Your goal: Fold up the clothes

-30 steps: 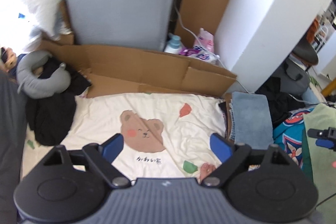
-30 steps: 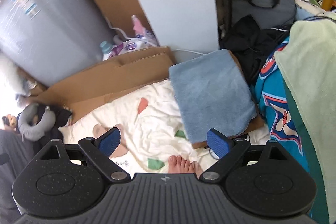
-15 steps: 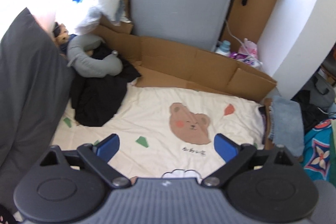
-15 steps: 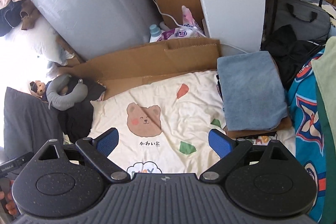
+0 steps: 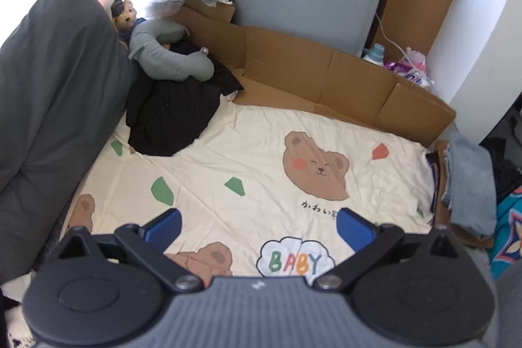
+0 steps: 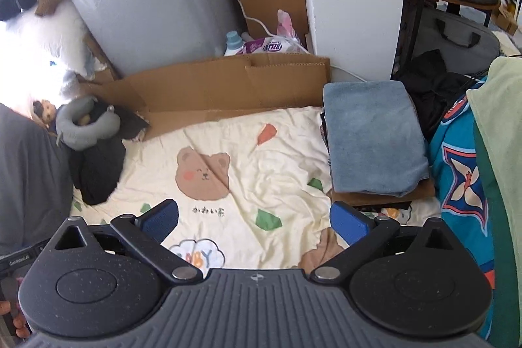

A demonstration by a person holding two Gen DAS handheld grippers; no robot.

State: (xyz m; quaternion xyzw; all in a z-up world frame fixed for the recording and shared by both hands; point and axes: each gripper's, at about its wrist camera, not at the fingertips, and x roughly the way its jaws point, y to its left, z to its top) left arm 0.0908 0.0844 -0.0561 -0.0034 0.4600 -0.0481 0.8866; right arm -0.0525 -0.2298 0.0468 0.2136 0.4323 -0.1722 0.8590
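We have just swung both views leftward across the cream bear-print sheet point(image 5: 248, 158): a second ago our left gripper point(image 5: 257, 225) looked at the sheet's right side by the folded blue towel point(image 5: 469, 181), and now it faces the left part, where the crumpled black garment point(image 5: 173, 116) lies on the sheet's far left corner, touching the grey neck pillow point(image 5: 173, 61). Our right gripper point(image 6: 254, 222) has come round too, so the black heap point(image 6: 96, 172) now shows at its left and the blue towel point(image 6: 372, 136), stacked on cardboard, at its right. Both sets of jaws have just been opening and now stand wide, nothing between them (only bare sheet shows in the gaps). We judge this as the turn from a finished piece toward the next one: the black garment looks like the next thing to fold, and we are not yet near it.
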